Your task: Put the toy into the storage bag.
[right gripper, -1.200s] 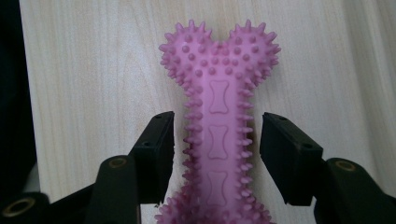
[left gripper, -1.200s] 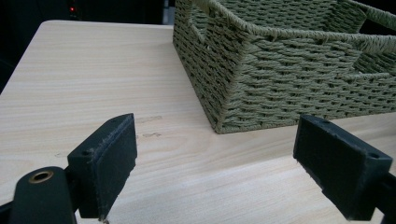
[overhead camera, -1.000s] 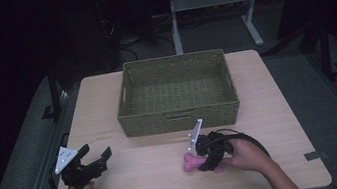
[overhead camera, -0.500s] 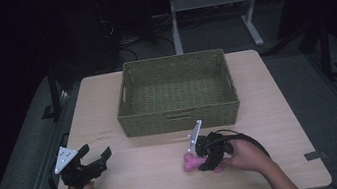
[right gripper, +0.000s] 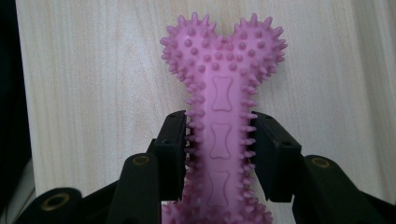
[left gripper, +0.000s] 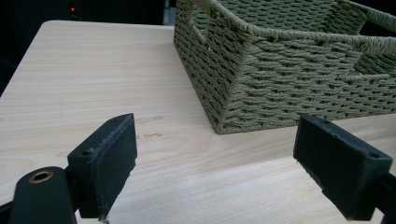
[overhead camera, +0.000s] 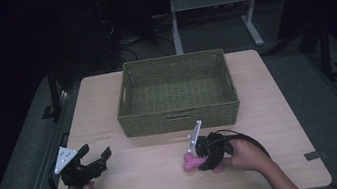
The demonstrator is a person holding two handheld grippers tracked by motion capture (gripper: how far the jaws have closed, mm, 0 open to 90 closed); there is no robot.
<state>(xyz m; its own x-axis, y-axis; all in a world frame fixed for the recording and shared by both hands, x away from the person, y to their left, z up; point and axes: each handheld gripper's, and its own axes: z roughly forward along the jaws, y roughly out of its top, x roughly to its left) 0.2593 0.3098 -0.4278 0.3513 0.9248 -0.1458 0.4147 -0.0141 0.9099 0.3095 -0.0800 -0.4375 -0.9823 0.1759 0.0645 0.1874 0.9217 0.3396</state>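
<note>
A pink spiked bone toy (right gripper: 221, 102) lies on the wooden table (overhead camera: 270, 109), a little in front of the woven basket (overhead camera: 180, 118). My right gripper (right gripper: 219, 140) points down at it and its jaws have just been closing; both pads now press the bone's shaft. From above, the pink bone toy (overhead camera: 190, 162) pokes out to the left of the right gripper (overhead camera: 207, 158). At the table's front left corner my left gripper (overhead camera: 96, 157) is held open with nothing between its jaws. The left gripper (left gripper: 212, 161) faces the basket (left gripper: 299, 84) across bare wood.
The olive-green basket is empty inside and takes up the table's middle back. Bare wood lies between the two grippers and to the right of the basket. A small dark tab (overhead camera: 314, 155) sits by the front right edge. Table-frame legs stand on the dark floor behind.
</note>
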